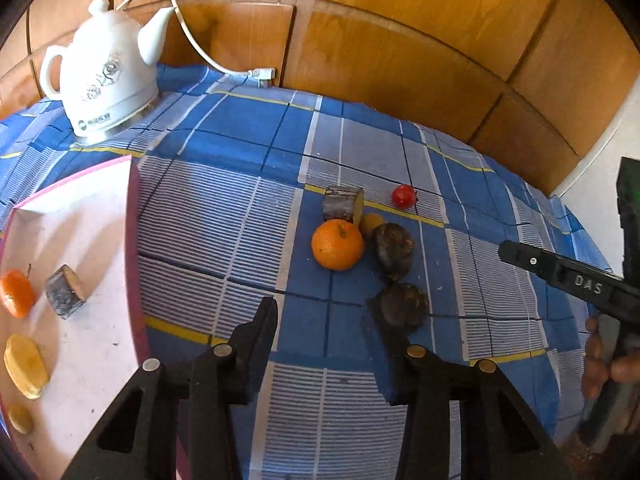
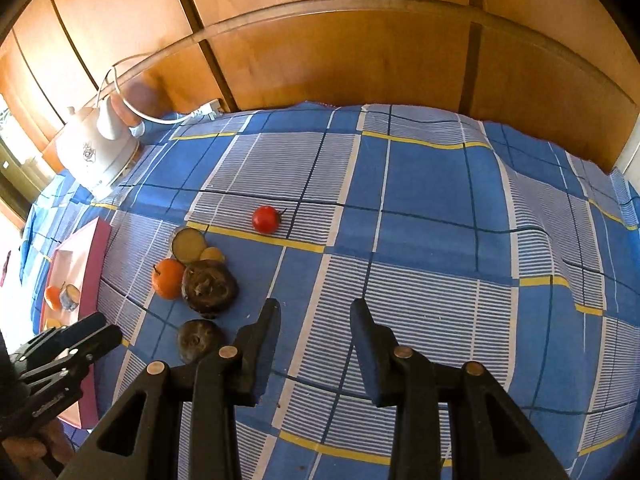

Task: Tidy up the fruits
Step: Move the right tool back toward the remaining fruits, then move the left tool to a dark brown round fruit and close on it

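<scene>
On the blue checked cloth lie an orange (image 1: 338, 245) (image 2: 168, 278), two dark brown fruits (image 1: 394, 251) (image 1: 403, 305) (image 2: 208, 288) (image 2: 199, 340), a cut dark-skinned piece (image 1: 343, 204) (image 2: 189, 245), a small yellow piece (image 1: 372, 222) (image 2: 212, 255) and a red tomato (image 1: 403, 196) (image 2: 265, 219). The pink-rimmed white tray (image 1: 100, 248) (image 2: 94, 256) holds an orange (image 1: 17, 293), a cut piece (image 1: 66, 296) and two yellow pieces (image 1: 26, 366). My left gripper (image 1: 322, 322) is open and empty above the cloth, just before the nearest dark fruit. My right gripper (image 2: 315, 320) is open and empty, right of the fruits.
A white electric kettle (image 1: 104, 76) (image 2: 94, 150) with a white cord (image 1: 192, 40) stands at the back left. Wooden wall panels (image 1: 400, 40) run behind the table. The right gripper's body (image 1: 568, 280) shows at the right of the left wrist view.
</scene>
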Demonstrator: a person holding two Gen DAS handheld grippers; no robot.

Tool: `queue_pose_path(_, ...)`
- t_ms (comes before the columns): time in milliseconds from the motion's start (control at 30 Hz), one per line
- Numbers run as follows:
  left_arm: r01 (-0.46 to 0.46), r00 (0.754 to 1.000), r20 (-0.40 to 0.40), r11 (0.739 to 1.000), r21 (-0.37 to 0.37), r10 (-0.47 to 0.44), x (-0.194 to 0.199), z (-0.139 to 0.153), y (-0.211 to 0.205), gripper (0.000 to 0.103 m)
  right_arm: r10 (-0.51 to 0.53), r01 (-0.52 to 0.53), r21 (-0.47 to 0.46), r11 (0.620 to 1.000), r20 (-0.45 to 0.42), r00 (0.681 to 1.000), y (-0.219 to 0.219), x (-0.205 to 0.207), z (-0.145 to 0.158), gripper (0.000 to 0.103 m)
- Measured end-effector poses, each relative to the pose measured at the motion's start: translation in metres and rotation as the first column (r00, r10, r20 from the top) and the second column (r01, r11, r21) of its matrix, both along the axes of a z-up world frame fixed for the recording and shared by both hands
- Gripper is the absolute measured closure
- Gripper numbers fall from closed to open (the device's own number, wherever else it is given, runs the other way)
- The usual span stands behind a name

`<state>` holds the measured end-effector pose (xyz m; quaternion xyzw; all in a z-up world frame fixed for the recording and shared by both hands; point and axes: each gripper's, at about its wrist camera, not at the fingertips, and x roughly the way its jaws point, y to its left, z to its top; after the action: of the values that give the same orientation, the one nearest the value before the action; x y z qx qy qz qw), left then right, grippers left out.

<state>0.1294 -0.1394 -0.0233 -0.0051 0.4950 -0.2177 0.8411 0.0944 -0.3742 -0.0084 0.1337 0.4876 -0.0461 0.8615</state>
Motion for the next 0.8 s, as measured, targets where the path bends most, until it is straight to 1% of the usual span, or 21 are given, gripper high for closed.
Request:
queue_pose_path(33, 0.009, 1.000, 0.005, 1.000, 0.008, -0.009, 0.000, -0.001, -0.003, 0.062, -0.001, 0.001, 0.010, 1.000, -0.002, 1.000, -0.001, 0.001, -0.001, 0.067)
queue_pose_path(100, 0.040, 0.999, 0.020, 0.999, 0.010, -0.040, -0.002, 0.001, -0.011, 0.062, -0.008, 0.008, 0.027, 1.000, -0.006, 1.000, -0.003, 0.001, -0.002, 0.067)
queue_pose_path(200, 0.103, 0.993, 0.050, 0.995, 0.008, -0.103, -0.003, 0.005, -0.026, 0.062, -0.014, 0.014, 0.026, 1.000, -0.013, 1.000, -0.003, 0.002, -0.002, 0.067)
queue_pose_path(267, 0.164, 0.984, 0.066, 0.986, -0.001, -0.163, -0.002, 0.009, -0.039, 0.063, -0.013, 0.014, 0.028, 1.000, -0.016, 1.000, -0.003, 0.002, -0.002, 0.067)
queue_pose_path(367, 0.250, 0.964, 0.087, 0.968, 0.007, -0.250, 0.003, 0.012, -0.056, 0.063, -0.009, 0.009, 0.032, 0.999, -0.014, 1.000, -0.002, 0.002, -0.002, 0.067)
queue_pose_path(467, 0.298, 0.952, 0.067, 0.955, 0.013, -0.298, 0.010, 0.011, -0.069, 0.063, -0.005, 0.006, 0.035, 0.999, -0.009, 1.000, -0.001, 0.002, -0.001, 0.067)
queue_pose_path(600, 0.335, 0.937, 0.083, 0.941, 0.052, -0.338, 0.019, 0.010, -0.087, 0.062, -0.001, 0.001, 0.047, 0.999, 0.000, 1.000, -0.001, 0.002, 0.003, 0.067)
queue_pose_path(667, 0.338, 0.936, 0.072, 0.937, 0.083, -0.344, 0.029, 0.004, -0.095, 0.054, 0.000, 0.000, 0.053, 0.999, 0.003, 1.000, -0.002, 0.002, 0.004, 0.067)
queue_pose_path(767, 0.342, 0.936, 0.042, 0.932, 0.120, -0.349, 0.040, -0.004, -0.102, 0.047, 0.002, -0.002, 0.061, 0.998, 0.007, 1.000, -0.002, 0.002, 0.005, 0.067)
queue_pose_path(800, 0.353, 0.932, 0.037, 0.926, 0.135, -0.360, 0.041, -0.006, -0.105, 0.046, 0.001, -0.002, 0.063, 0.998, 0.008, 1.000, -0.002, 0.002, 0.006, 0.067)
